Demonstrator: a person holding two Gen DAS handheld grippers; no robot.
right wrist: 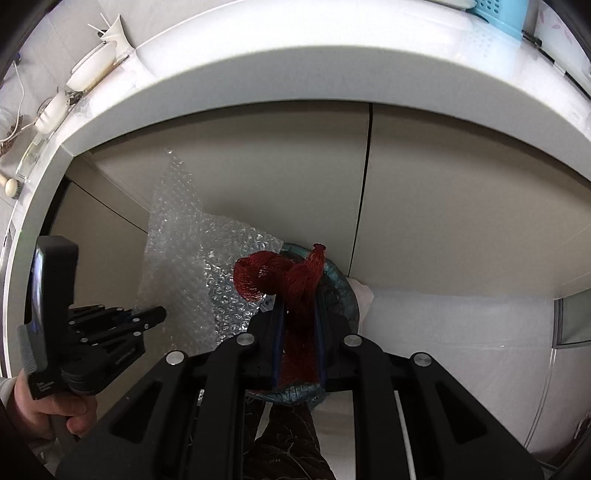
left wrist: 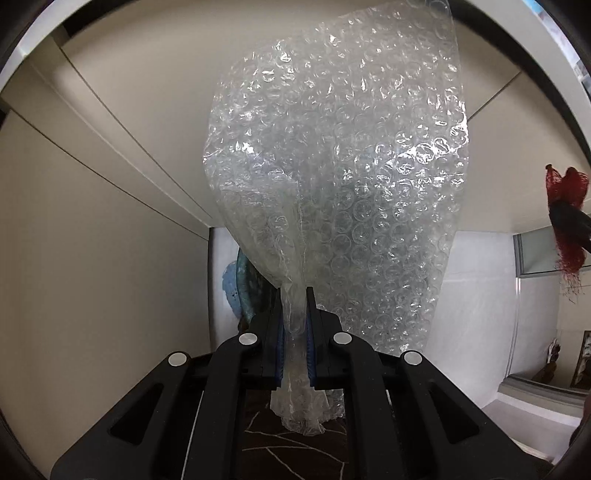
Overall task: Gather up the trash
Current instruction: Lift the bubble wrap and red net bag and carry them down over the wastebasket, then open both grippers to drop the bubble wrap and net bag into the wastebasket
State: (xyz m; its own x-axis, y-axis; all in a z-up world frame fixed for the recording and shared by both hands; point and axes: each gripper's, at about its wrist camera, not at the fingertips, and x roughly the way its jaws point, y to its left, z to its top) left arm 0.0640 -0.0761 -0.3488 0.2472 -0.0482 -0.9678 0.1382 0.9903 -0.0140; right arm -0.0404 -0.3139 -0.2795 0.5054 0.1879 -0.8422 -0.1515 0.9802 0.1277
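Note:
My left gripper [left wrist: 294, 291] is shut on a large sheet of clear bubble wrap [left wrist: 340, 177] that stands up in front of the camera; the sheet and gripper also show in the right wrist view [right wrist: 181, 258], [right wrist: 157, 314] at left. My right gripper [right wrist: 298, 302] is shut on a bunched red mesh net bag [right wrist: 284, 277]; it shows at the right edge of the left wrist view [left wrist: 567, 206]. A teal-lined trash bin [right wrist: 341, 291] sits just beyond the red net, partly hidden.
Beige cabinet doors [right wrist: 443, 206] stand under a white counter edge [right wrist: 295, 66]. White bowls [right wrist: 88, 66] and a blue basket [right wrist: 498, 14] sit on the counter. A white floor [right wrist: 461, 332] and a dark patterned rug [left wrist: 295, 450] lie below.

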